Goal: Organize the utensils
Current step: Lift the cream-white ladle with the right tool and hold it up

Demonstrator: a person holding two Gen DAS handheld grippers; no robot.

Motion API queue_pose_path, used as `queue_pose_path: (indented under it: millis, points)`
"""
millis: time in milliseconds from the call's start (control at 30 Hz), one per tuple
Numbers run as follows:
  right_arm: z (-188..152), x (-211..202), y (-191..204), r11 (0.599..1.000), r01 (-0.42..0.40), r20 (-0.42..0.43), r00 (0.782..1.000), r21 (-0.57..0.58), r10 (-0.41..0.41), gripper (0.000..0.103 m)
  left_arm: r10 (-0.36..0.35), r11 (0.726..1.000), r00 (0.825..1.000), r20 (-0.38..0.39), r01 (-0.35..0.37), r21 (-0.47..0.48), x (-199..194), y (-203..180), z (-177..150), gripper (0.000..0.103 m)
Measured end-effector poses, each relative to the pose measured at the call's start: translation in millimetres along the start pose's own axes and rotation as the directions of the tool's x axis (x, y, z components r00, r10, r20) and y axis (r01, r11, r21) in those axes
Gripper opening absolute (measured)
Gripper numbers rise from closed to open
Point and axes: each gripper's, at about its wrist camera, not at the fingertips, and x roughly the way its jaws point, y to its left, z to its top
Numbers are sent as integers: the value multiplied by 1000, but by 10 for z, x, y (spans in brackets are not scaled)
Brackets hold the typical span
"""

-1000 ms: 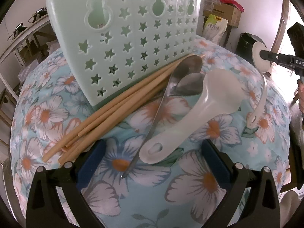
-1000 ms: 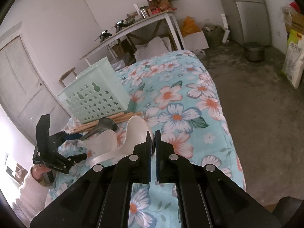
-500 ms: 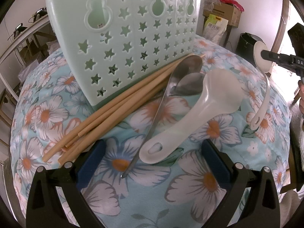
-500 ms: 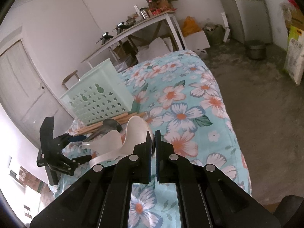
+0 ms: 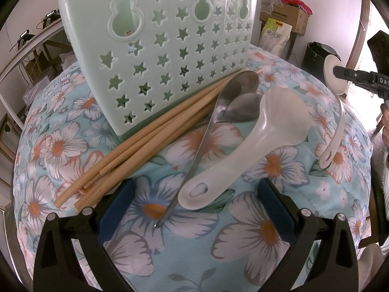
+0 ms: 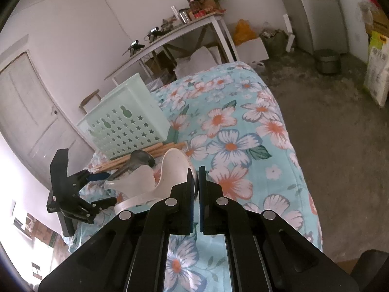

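Between my right gripper's [image 6: 197, 170] pinched fingers hangs a white spoon [image 6: 170, 170], clamped by its bowl rim; light, stiff, slippery. Left gripper [image 5: 194, 209] spread.

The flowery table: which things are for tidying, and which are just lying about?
For tidying: mint-green star-holed plastic basket, tan wooden chopsticks, steel metal spoons, translucent white plastic rice scoop, white ceramic soup spoon.

Lying about: yellow-green bag, cardboard box.

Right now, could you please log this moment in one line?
right tongs: shut on soup spoon | left tongs: open | chopsticks: beside basket
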Motion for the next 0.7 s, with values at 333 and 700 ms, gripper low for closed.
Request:
queue_pose_path:
  millis: [333, 700]
  points:
    - [4, 1, 9, 1000, -1, 2, 1000, 1, 1, 2, 0, 1000, 1000, 0, 0, 0, -4, 0, -3, 99]
    - [2, 4, -4, 1000, -7, 1, 1000, -2, 7, 2, 0, 1000, 1000, 0, 0, 0, 0, 2, 1, 99]
